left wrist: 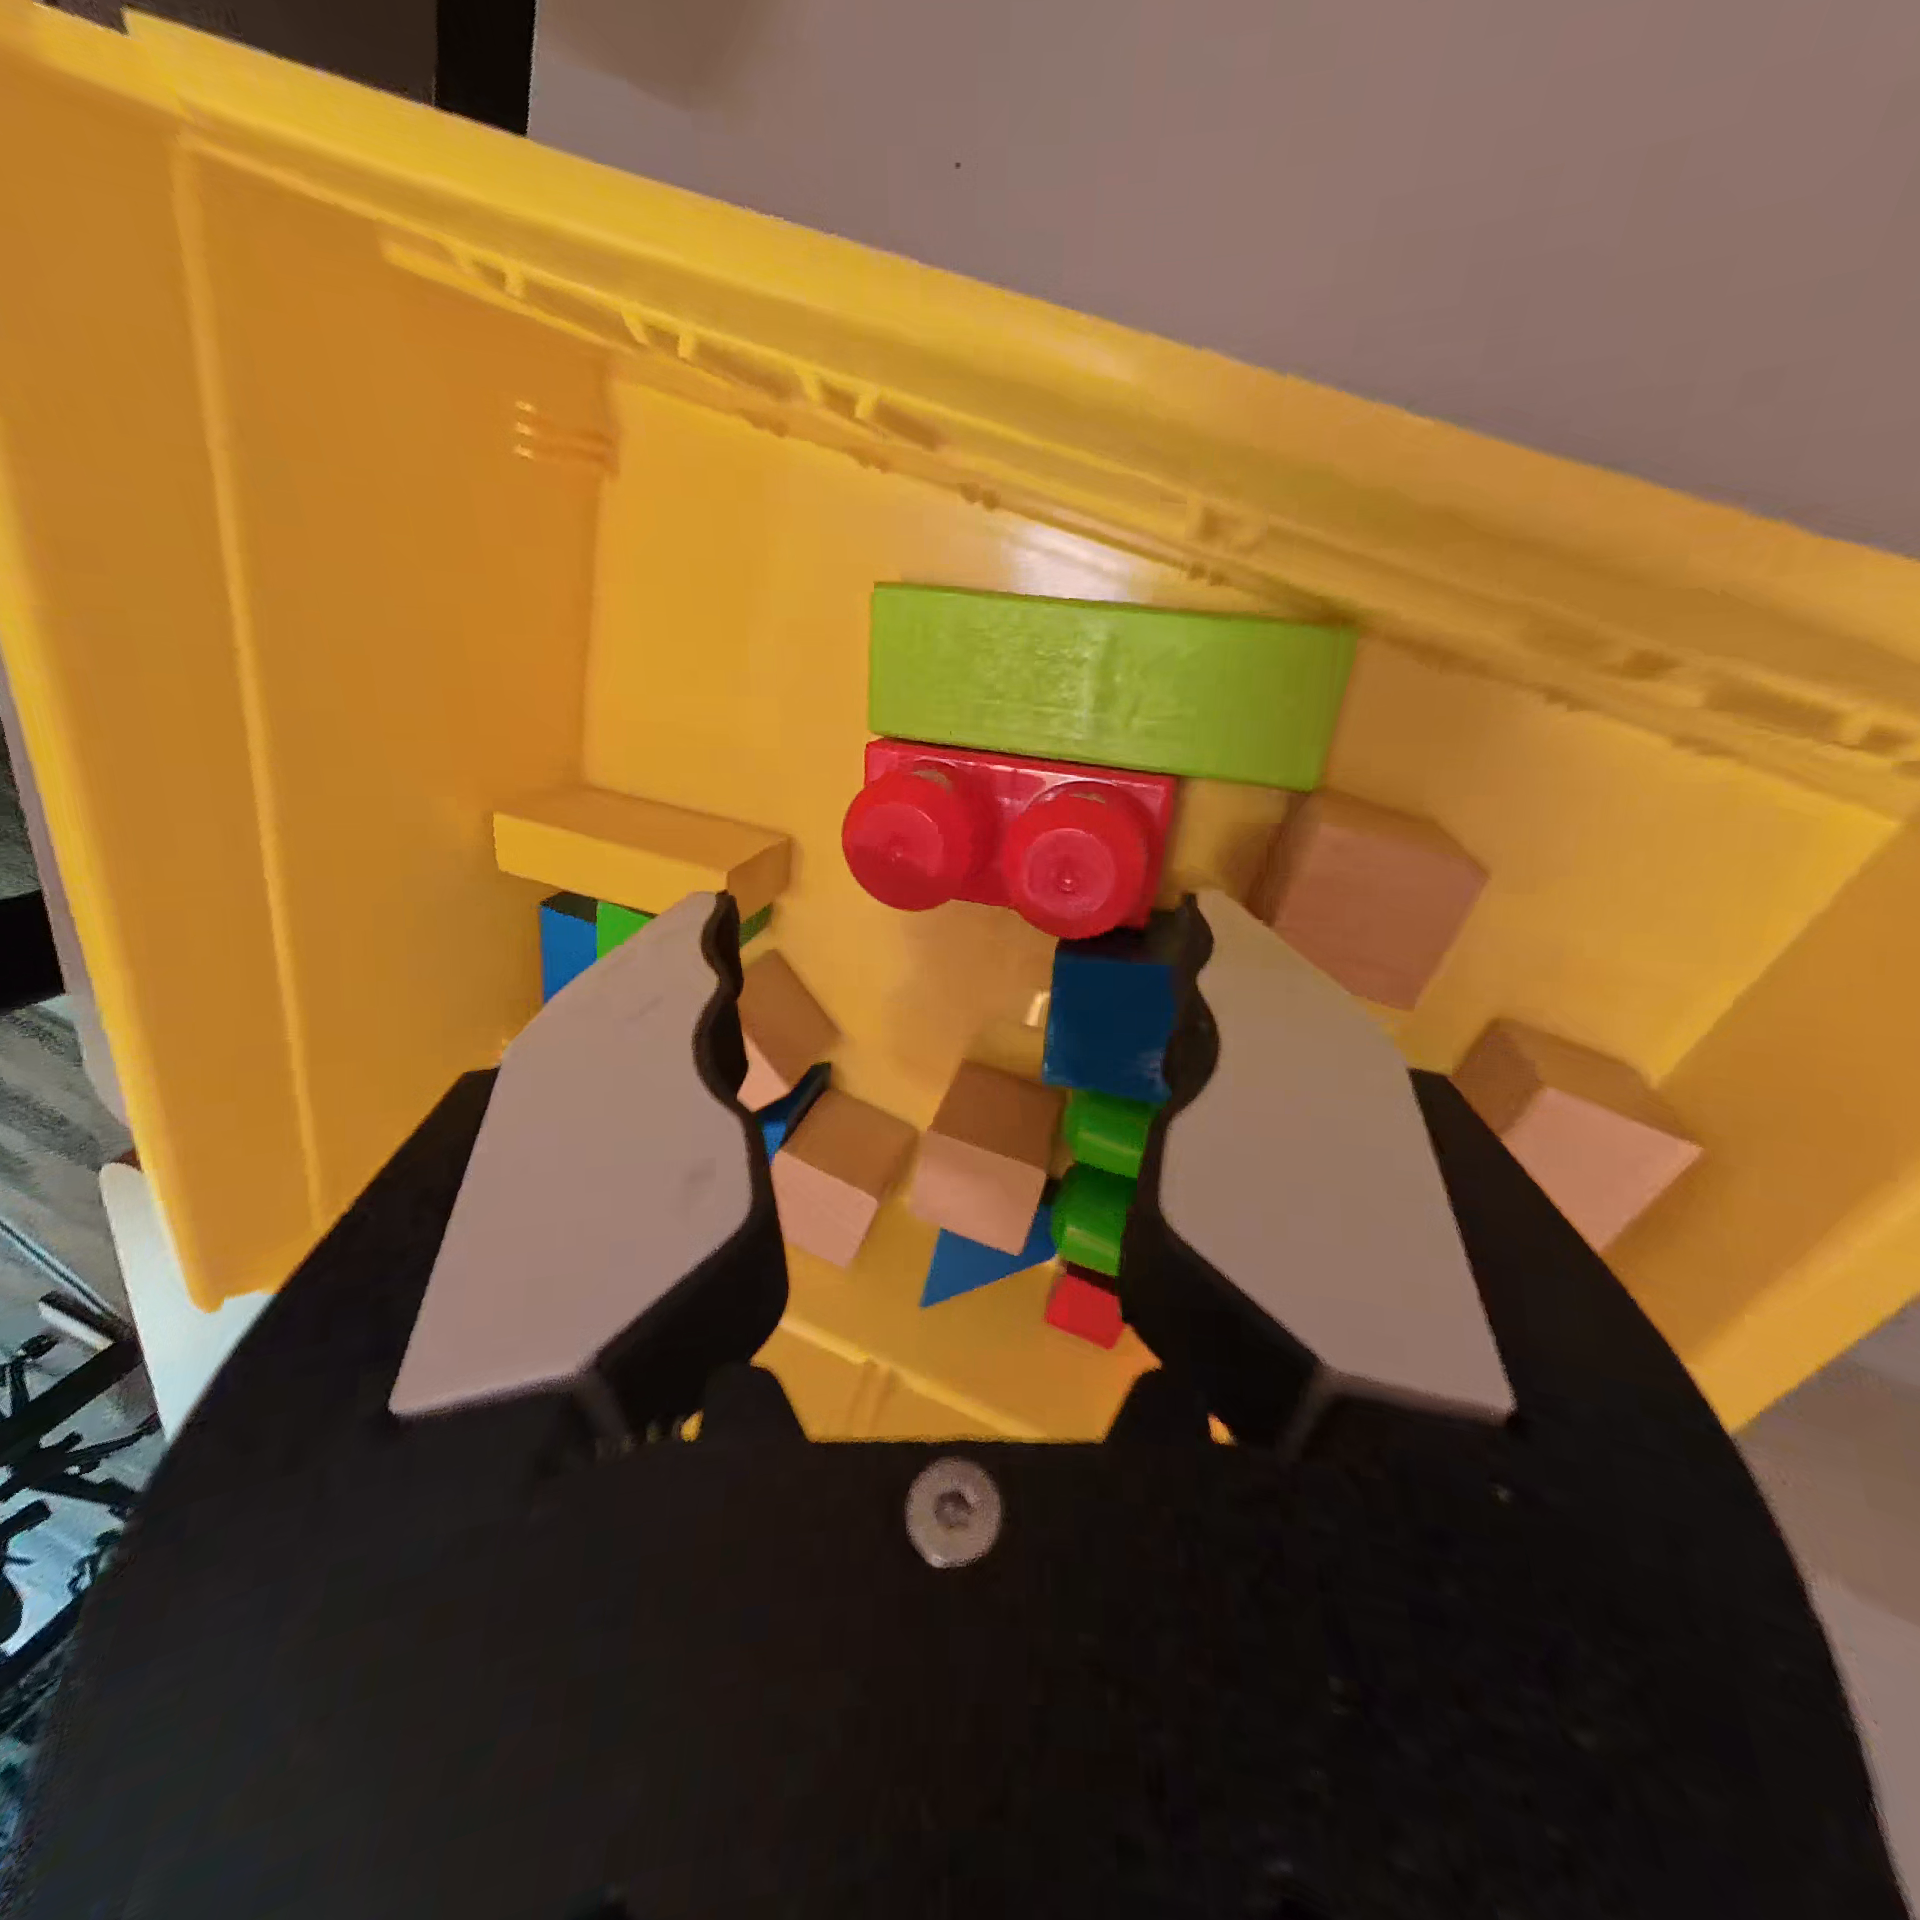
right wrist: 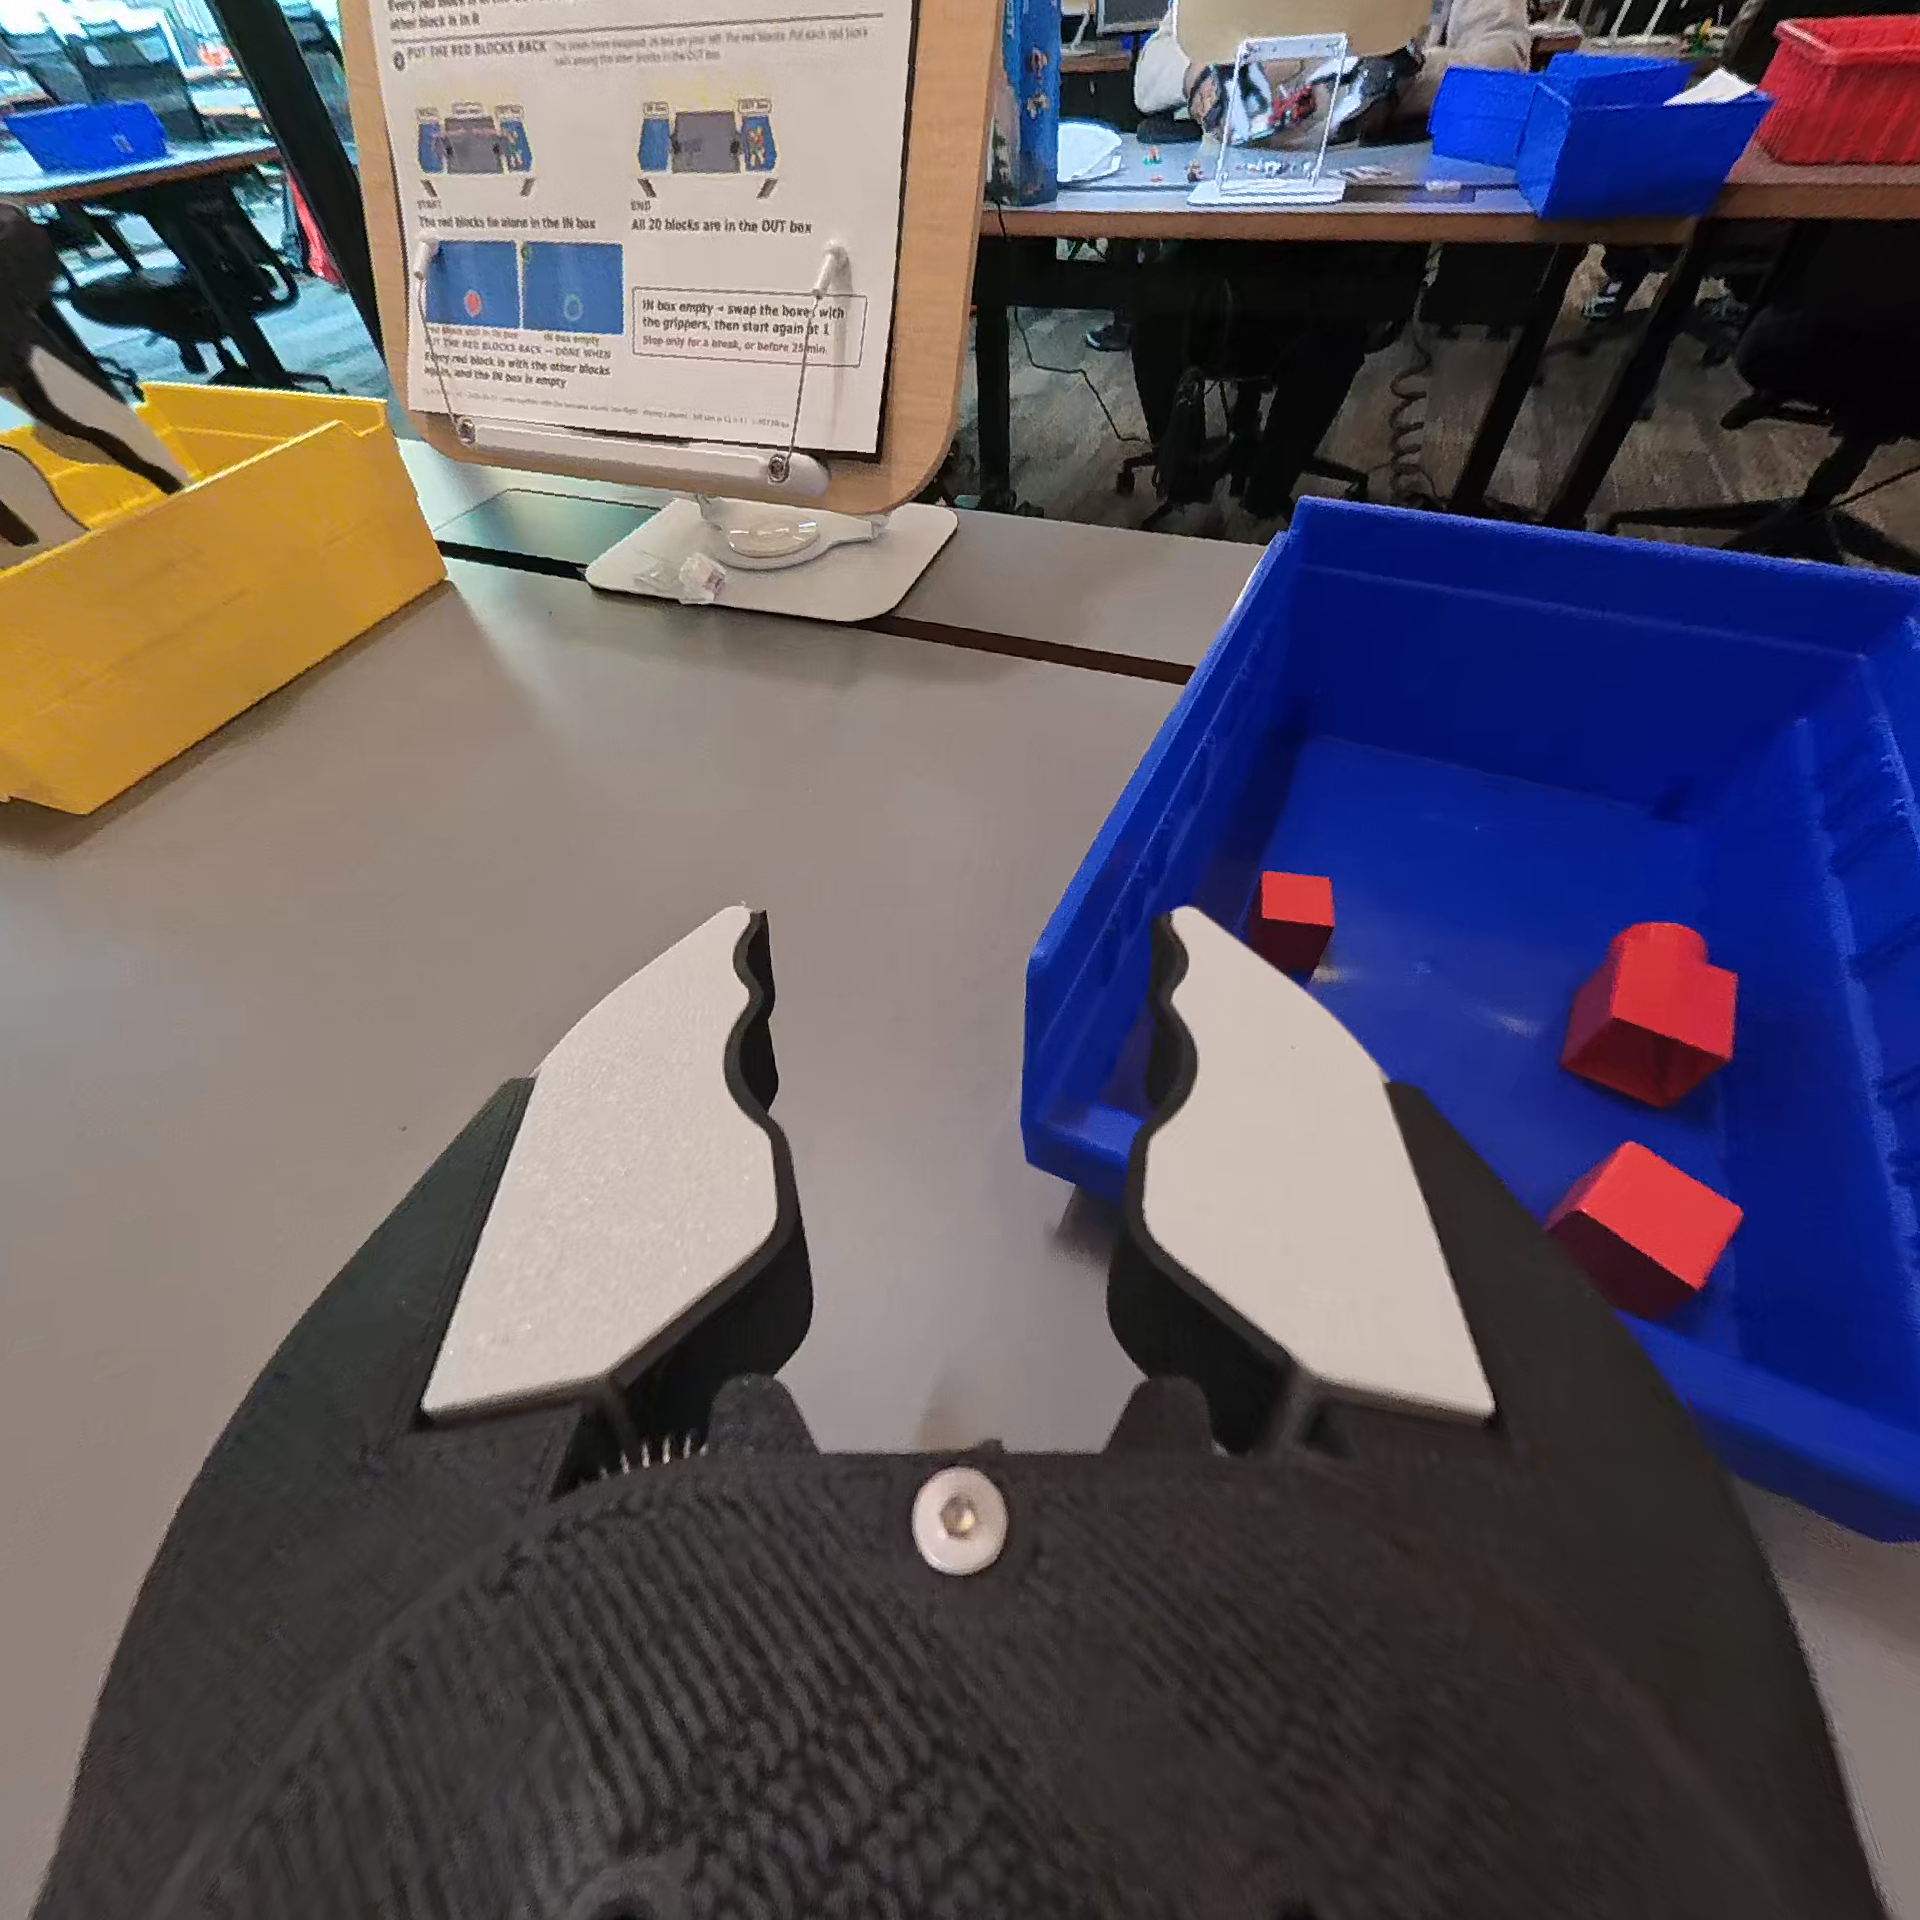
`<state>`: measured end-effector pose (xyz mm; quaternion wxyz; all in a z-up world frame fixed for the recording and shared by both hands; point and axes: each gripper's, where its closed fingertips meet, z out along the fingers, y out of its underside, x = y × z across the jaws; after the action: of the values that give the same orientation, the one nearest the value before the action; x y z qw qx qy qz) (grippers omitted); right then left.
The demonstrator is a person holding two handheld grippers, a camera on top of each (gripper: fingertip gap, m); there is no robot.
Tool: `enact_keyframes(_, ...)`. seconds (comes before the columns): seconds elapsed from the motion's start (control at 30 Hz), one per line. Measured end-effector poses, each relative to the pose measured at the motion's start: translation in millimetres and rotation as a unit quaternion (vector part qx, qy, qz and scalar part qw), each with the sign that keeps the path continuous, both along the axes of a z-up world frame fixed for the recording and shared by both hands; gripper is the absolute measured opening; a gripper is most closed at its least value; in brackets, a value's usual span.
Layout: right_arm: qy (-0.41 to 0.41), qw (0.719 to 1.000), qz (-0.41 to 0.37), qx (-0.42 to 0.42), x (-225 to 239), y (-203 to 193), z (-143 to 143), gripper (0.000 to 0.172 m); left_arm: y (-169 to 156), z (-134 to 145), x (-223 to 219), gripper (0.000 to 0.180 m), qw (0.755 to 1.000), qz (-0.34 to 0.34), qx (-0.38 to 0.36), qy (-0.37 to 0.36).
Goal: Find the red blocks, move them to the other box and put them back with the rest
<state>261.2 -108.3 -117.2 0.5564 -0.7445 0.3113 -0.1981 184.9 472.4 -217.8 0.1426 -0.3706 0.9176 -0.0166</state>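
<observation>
In the left wrist view my left gripper is open and empty above the inside of the yellow box. A red two-stud brick lies just beyond the fingertips, against a long green block. A small red cube lies lower down, between the fingers. In the right wrist view my right gripper is open and empty over the grey table, at the near left corner of the blue box. Three red blocks lie in the blue box: a small cube, a studded block and a larger block.
The yellow box also holds a blue block next to my right finger, green studded pieces, a yellow bar and several plain wooden cubes. A stand with an instruction sheet is at the table's far edge. The yellow box shows at the left.
</observation>
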Motion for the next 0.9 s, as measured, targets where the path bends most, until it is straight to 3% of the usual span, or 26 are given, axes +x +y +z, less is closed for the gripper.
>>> enact_keyframes(0.33,0.011,0.999,0.031,-0.005,-18,8,-11,0.07,4,-41,-2,0.072,0.996,-0.021,0.0,0.081)
enact_keyframes(0.6,0.012,0.996,0.085,0.003,-32,37,-15,0.07,4,-39,-4,0.072,0.997,-0.024,0.005,0.075)
enact_keyframes(0.7,-0.001,0.994,0.11,-0.01,-38,52,-16,0.071,4,-16,-4,0.072,0.998,-0.036,0.018,0.054)
enact_keyframes(0.9,0.01,0.981,0.195,0.02,-56,95,-6,0.074,-19,64,-4,0.072,0.997,-0.077,0.015,-0.021)
